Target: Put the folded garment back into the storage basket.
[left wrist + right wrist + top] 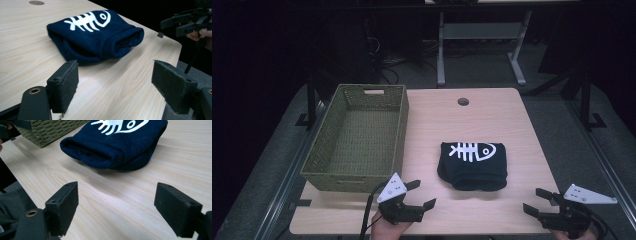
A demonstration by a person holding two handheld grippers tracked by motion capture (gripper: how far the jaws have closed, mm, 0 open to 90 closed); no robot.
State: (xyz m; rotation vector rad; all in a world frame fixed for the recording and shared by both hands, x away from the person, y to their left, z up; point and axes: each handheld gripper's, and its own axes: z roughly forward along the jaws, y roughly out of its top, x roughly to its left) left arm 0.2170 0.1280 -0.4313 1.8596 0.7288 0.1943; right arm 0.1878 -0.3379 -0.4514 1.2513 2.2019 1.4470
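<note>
Light wood-grain tabletop [432, 125] w/ a round cable hole [463, 102] near its far edge. Folded navy-blue fabric item w/ a white fish-skeleton print [473, 165] lies flat at centre-right, print side up, rolled/open edge toward the near side; prob. a sweater or beanie, can't tell which. Olive-green woven rectangular basket [357, 137] sits at left of the tabletop, apart from the fabric, interior bare as far as visible. Left hand-held gripper [417, 195] hovers at the near edge, just near-left of the fabric, jaws spread wide, gripping nothing. Right hand-held gripper [539, 200] at the near-right corner, jaws likewise apart & empty, pointing toward the fabric. Neither touches the fabric.
</note>
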